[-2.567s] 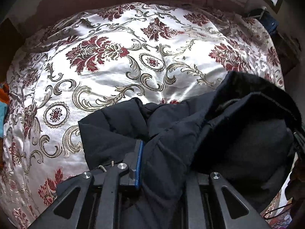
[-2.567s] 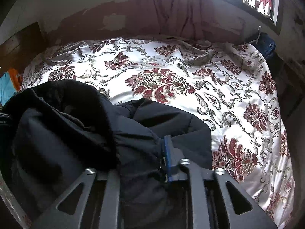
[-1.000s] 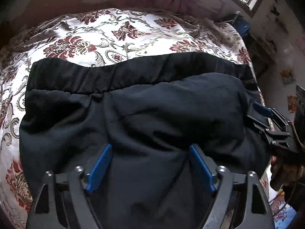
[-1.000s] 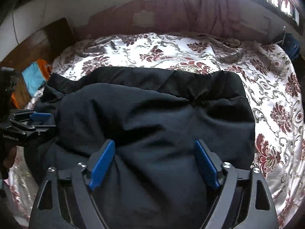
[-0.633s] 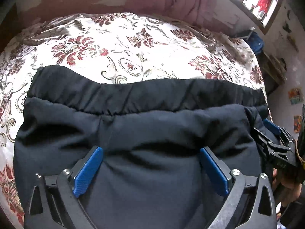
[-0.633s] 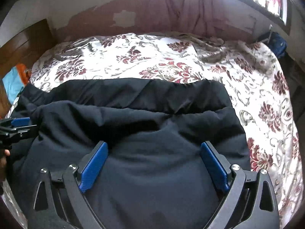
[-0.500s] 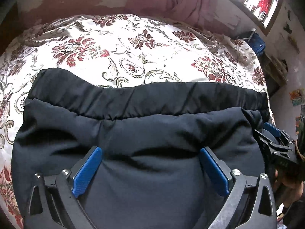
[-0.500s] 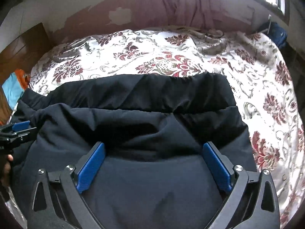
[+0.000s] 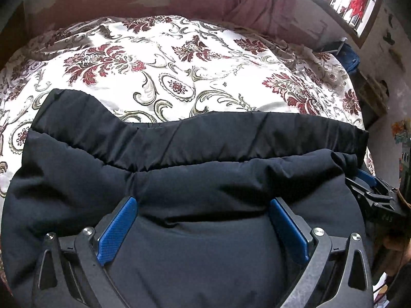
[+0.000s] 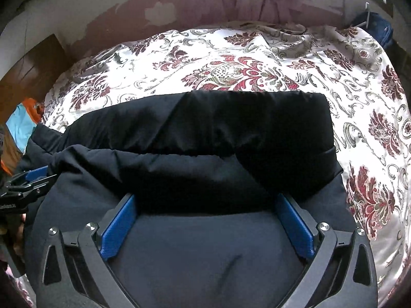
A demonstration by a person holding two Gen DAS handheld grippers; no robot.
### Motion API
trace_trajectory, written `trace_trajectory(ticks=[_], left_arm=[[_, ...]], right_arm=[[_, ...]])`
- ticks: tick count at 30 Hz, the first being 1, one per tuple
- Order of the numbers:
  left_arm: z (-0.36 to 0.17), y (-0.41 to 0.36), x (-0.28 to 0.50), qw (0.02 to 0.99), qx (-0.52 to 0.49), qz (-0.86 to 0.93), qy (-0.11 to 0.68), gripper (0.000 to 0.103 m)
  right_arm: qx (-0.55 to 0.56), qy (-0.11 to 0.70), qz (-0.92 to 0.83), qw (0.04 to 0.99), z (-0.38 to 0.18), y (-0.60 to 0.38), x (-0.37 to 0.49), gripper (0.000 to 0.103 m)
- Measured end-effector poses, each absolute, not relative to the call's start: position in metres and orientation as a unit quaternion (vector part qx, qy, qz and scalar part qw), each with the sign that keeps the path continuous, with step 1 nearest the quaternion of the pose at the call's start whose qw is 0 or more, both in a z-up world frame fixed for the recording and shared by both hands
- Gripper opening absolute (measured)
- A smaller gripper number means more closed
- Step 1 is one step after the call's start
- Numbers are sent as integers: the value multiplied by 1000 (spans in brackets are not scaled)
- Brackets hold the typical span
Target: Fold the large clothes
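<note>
Glossy floral bedspread [image 9: 205, 59]; puffy navy jacket [image 9: 195, 174] folded.

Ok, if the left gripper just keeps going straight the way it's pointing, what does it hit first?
Most likely the dark jacket: its padded bulk lies right ahead of the open left gripper, between its fingers. The floral bedspread lies beyond that. Depth is hard to judge here.

Bed: floral bedspread [image 9: 205, 59], white satin with red and grey scrollwork, fills most of both views.
Wall: far wall [image 10: 123, 12], reddish paint patchy and peeling.
Curtain: pink curtain [image 9: 257, 2] hanging behind the bed.
Window: window [image 9: 341, 0], upper right, bright daylight.
Furniture: dark wooden headboard [image 10: 33, 61], left.
</note>
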State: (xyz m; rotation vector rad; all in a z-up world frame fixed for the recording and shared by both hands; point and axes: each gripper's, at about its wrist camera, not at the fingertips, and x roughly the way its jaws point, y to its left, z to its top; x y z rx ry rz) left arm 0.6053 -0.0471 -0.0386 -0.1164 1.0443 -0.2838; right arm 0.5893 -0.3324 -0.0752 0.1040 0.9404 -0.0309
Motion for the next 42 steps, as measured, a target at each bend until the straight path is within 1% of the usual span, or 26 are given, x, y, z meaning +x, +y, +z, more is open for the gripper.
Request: trace_trajectory(ticks=[13,28,33,38,42], left_arm=[[-44,-49,602,870,-57,-137,469,103],[-46,-46,597,873,-61,-140,462,103],[-42,-45,595,864,-61,-129,482,103],[-28,-37,592,850,-58,-104,513,103],[-20,-31,588,845,-46,-88,526,103]], right_arm=[[52,440,-13,896,-83,-334,592,102],[49,423,-16,905,-81,-333,582,102],[50,425,-21,904,-75,-334,575,102],[58,402,-54,912,-49,-344,551,102],[63,413,-61,906,-45,-358,542,102]])
